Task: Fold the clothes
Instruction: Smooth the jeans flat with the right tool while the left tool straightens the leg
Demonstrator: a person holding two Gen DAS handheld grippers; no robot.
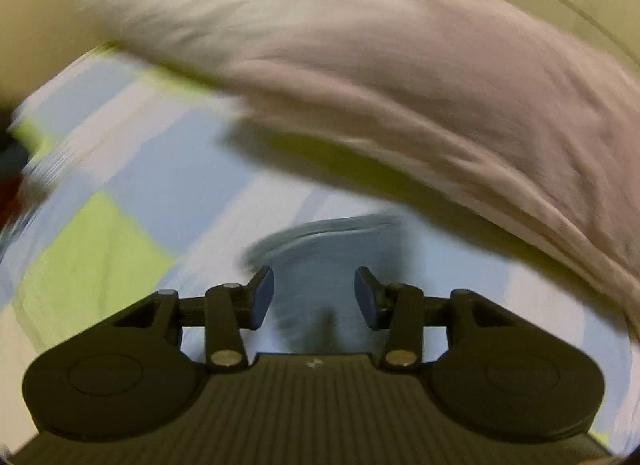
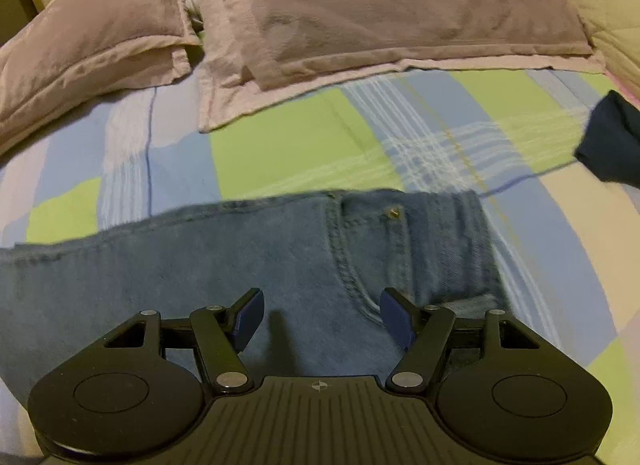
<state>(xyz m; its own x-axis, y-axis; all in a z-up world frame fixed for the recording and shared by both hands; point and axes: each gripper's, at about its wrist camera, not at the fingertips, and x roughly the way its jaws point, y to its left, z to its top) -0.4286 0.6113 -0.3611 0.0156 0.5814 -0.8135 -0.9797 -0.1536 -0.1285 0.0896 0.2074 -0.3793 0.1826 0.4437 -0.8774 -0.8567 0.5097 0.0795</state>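
Left wrist view, heavily motion-blurred. One left claw [image 1: 314, 297]: two blue-padded fingers [image 1: 260, 297] set apart, nothing between them, angled down over the bed. One checked bedsheet [image 1: 120, 193] in blue, green and white. One pale mauve pillow [image 1: 360, 65] across the upper frame, casting a shadow onto the sheet. One patch of blue denim [image 1: 320, 257] just beyond the fingertips; blur hides its detail, and whether the pads touch it cannot be told.

Right wrist view, sharper. One right claw [image 2: 322, 319]: two blue pads spread wide, gripping nothing, poised low over the garment and looking forward along it.

One pair of jeans [image 2: 200, 257], light-blue washed denim, lies flat on the bedsheet [image 2: 280, 137], stretching from the left edge to right of centre. Items on it:
- one curved front pocket seam [image 2: 352, 277], double-stitched
- one brass rivet [image 2: 394, 212]
- waistband end toward the right

Two mauve pillows sit at the head of the bed: one pillow at left [image 2: 92, 33], one flatter pillow at centre [image 2: 400, 5], each with a flanged border. One dark navy cloth [image 2: 612, 145] lies at the right edge, well apart from the jeans.
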